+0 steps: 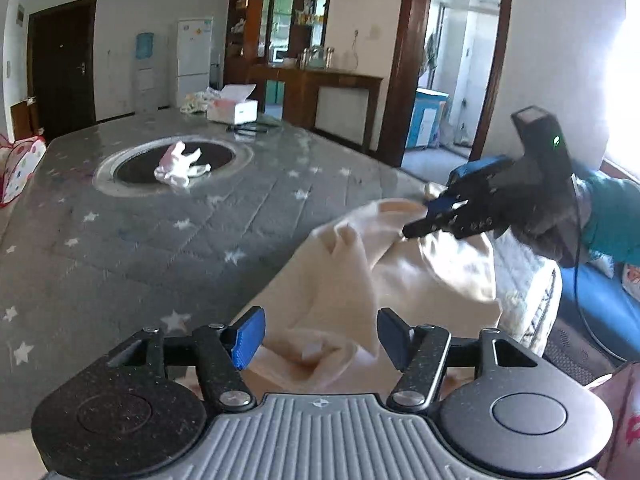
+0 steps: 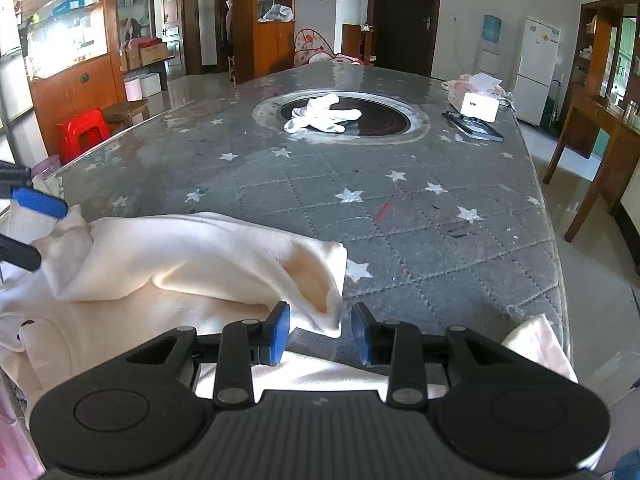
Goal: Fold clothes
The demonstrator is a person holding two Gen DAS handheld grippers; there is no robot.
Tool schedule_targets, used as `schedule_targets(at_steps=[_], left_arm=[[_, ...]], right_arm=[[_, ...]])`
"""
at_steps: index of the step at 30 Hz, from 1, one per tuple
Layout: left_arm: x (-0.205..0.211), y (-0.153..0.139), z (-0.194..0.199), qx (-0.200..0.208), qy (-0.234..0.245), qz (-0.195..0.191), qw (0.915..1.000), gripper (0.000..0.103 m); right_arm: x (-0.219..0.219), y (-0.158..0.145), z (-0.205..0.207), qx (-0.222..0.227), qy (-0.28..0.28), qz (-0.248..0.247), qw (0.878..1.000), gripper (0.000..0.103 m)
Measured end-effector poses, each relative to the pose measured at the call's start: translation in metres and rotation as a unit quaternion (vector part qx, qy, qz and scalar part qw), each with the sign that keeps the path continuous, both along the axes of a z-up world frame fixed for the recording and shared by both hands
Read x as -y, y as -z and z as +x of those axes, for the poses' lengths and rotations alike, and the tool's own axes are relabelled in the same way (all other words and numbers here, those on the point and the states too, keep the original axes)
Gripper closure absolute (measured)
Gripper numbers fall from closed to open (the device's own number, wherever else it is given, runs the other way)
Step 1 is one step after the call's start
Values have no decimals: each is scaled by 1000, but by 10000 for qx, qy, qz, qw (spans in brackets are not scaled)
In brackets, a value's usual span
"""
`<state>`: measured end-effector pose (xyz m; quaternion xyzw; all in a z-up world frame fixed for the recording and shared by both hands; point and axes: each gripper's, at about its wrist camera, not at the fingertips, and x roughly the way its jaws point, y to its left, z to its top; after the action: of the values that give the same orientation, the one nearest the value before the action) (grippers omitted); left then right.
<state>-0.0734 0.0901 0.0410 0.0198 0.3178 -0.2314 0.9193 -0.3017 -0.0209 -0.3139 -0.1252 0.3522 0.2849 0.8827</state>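
Clearly soft and light, the cream-coloured fleece garment (image 2: 180, 272) lies crumpled at the near edge of the grey quilted star-print table (image 2: 420, 208), one sleeve folded across its body with the cuff opening facing the right gripper (image 2: 320, 334). That gripper's blue pads stand apart, the cuff's corner lying loosely between them, unpinched. The left gripper (image 1: 320, 338) is likewise spread over bunched cloth, gripping nothing. The fabric looks limp and likely to sag and slide, so a doubled hem or the cuff seam would probably give the firmest hold. White gloves (image 2: 320, 118) rest well away on the round dark inset (image 2: 384, 124).
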Motion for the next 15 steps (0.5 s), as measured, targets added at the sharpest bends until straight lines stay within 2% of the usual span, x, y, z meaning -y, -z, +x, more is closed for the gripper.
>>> schedule_targets(at_steps=[7,11,14,15], left_arm=[[-9,11,8,-555,-396,-218,9974,42],[-2,15,8,-601,-359,26,9975,58],[5,15,6,-480,-321,325,9978,75],[7,14,5,-400,-315,443,9977,81]], right_arm=[[-1,1,4,26,21,35,10000,67],[-3,1,4,95,59,25,9999,68],[-5,2,5,135,58,-2,9999,71],[-6,2,5,134,52,-19,9999,81]])
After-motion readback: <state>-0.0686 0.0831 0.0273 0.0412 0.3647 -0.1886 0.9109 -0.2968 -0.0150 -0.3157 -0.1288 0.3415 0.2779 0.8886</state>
